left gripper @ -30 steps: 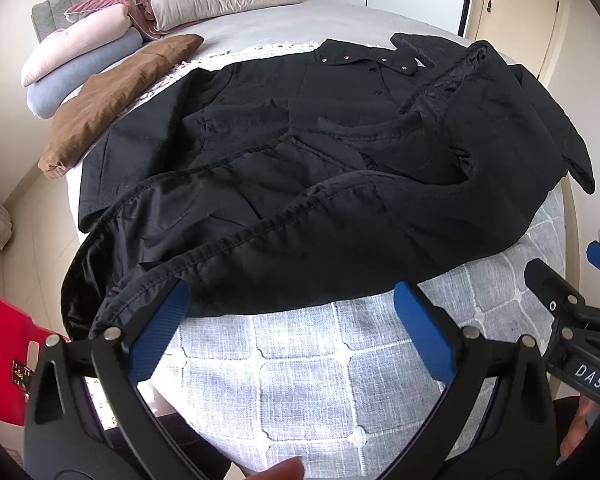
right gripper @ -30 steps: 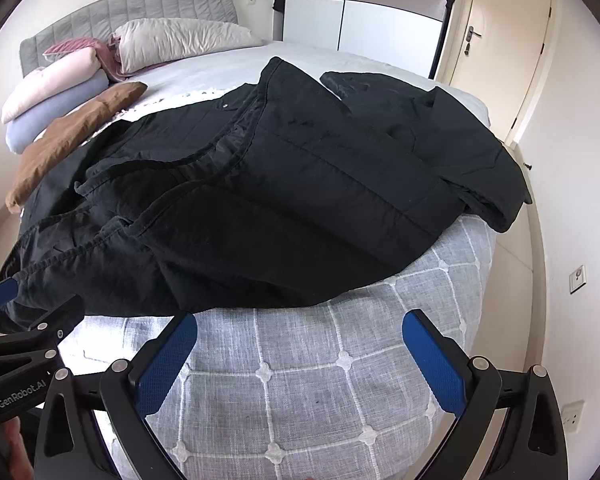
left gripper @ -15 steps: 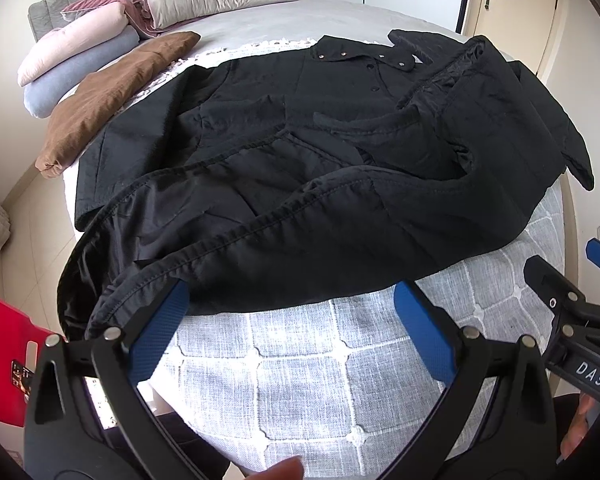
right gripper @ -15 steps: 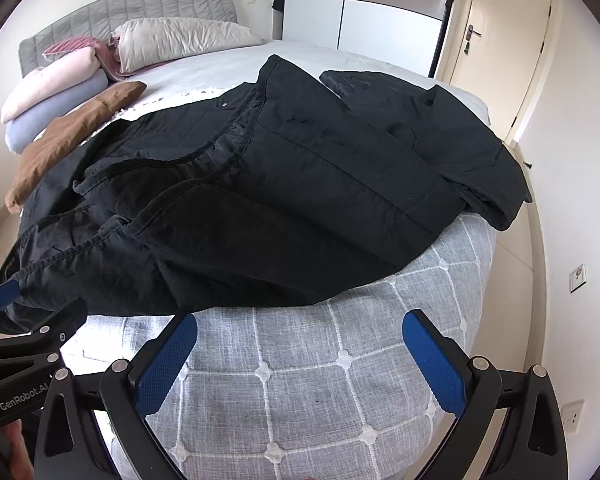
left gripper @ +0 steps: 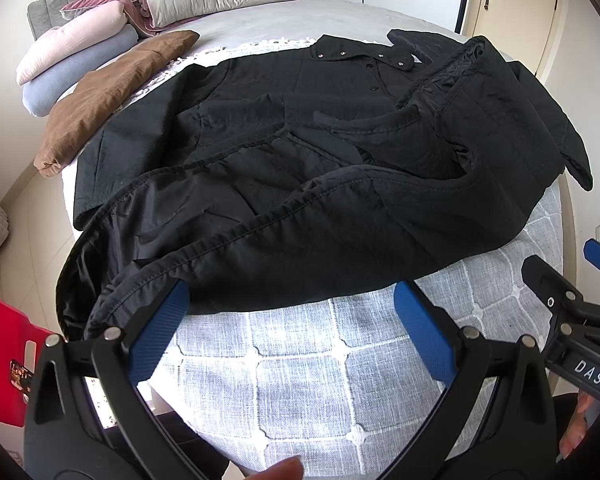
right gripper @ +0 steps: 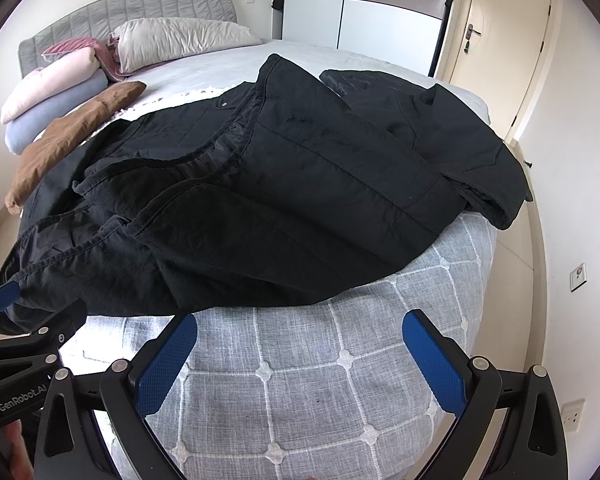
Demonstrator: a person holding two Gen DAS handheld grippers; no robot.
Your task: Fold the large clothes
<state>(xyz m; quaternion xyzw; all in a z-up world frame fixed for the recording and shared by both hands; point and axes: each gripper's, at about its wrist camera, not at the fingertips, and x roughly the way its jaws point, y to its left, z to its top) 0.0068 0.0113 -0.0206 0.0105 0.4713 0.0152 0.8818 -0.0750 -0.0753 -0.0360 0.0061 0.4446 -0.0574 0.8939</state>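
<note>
The black coat (left gripper: 300,168) lies spread and rumpled across the bed (left gripper: 300,360), its hem nearest the foot. The left hand-held gripper (left gripper: 288,320) and the right hand-held gripper (right gripper: 300,344) both stand wide and empty, just short of the hem. For a clean fold, each should probably take a hem corner through both layers, left at the drooping corner (left gripper: 112,304), and lift together. Legible writing: "DAS" (left gripper: 589,372) on the right unit; "GenRobot.AI" (right gripper: 22,398) on the left unit.

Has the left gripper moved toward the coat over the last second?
Yes, slightly: the left gripper has crept forward; the black coat hem now sits closer to its fingertips.
</note>
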